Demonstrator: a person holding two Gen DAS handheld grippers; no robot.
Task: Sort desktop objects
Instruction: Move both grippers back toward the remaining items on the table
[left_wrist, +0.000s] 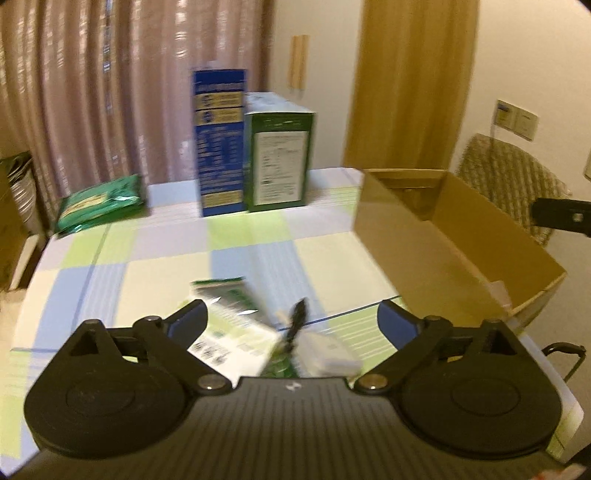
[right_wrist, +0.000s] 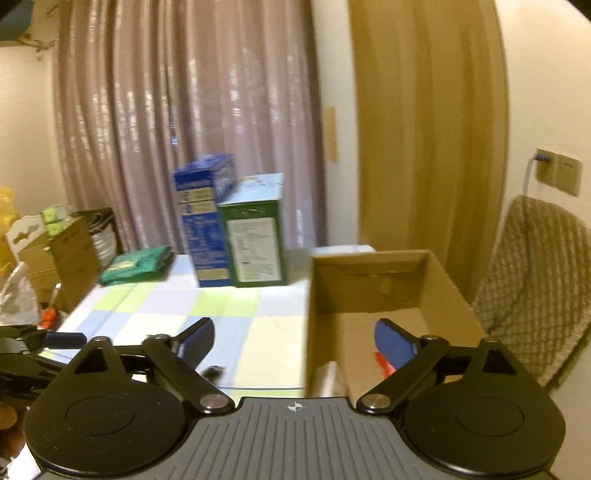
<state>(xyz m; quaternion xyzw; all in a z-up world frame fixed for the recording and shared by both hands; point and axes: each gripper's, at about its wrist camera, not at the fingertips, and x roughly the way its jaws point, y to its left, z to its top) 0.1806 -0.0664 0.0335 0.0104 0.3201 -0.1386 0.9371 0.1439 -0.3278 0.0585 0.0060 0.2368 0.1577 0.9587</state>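
My left gripper is open above small items on the checked tablecloth: a green-and-white packet, a black clip-like thing and a white box. The open cardboard box stands to their right. My right gripper is open and empty, straddling the near left wall of the cardboard box. An orange object lies inside the box by the right finger. The left gripper also shows in the right wrist view at the far left.
A blue carton and a green carton stand upright at the table's far edge, with a green pouch to their left. A chair with a checked cover stands right of the table. Boxes and bags crowd the floor at left.
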